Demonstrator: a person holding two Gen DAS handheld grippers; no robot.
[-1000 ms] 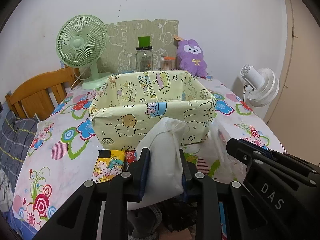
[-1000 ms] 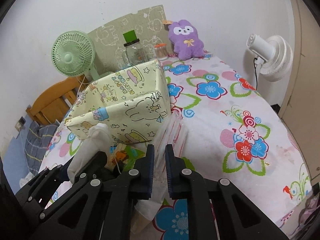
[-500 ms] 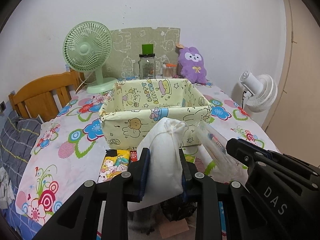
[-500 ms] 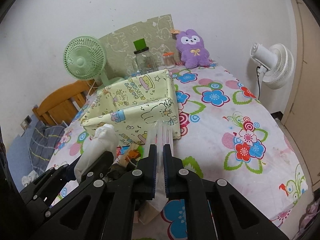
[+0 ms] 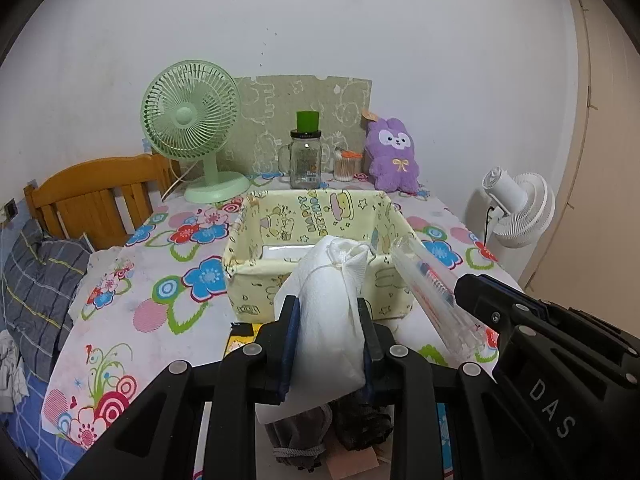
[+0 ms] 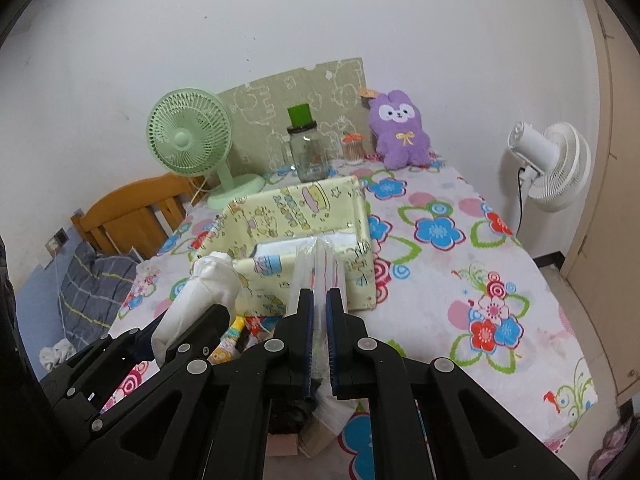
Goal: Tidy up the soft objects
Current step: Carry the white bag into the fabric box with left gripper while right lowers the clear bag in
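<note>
Over flowery table, just ahead of both: yellow box, left gripper squeezing white pouch, right gripper pinching clear bag.

Fabric box mid-table. Fan at box's 11 o'clock, jar at 12, plush rabbit at 1. Second fan beyond table edge, 3 o'clock. Chair at 9.

A plain white wall stands far behind; a wooden chair is at left, a beige door at right.
</note>
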